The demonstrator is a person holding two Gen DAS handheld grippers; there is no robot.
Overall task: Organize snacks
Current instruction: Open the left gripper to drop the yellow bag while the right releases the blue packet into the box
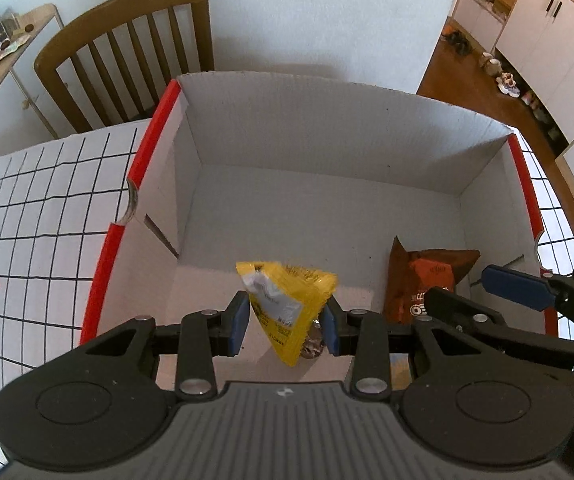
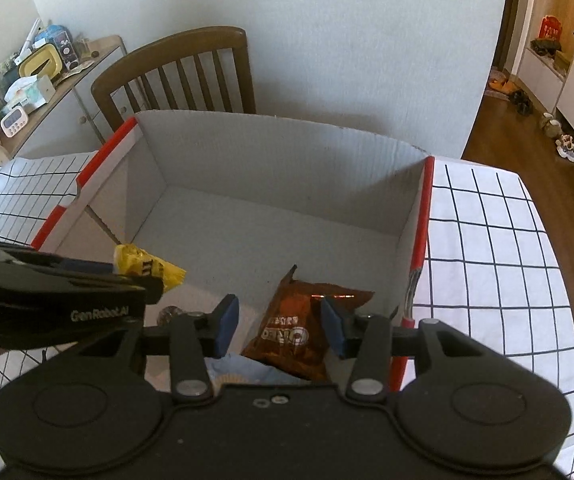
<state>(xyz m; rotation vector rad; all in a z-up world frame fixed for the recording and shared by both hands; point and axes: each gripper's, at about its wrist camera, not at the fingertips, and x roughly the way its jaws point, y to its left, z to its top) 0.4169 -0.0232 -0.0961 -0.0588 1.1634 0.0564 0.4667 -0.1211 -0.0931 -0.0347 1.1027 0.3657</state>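
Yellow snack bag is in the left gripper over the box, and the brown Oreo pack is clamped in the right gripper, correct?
Not quite. The yellow snack bag is in the left gripper, but the right wrist view shows the right gripper open, with the brown Oreo pack lying in the box.

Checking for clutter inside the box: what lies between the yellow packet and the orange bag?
Bare box floor separates yellow packet from orange bag, per the left wrist view.

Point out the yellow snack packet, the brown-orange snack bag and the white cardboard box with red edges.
yellow snack packet (image 1: 287, 304), left wrist view, on its crinkled front between the pads.
brown-orange snack bag (image 2: 297, 330), right wrist view, on its printed front.
white cardboard box with red edges (image 2: 271, 152), right wrist view, on its far inner wall.
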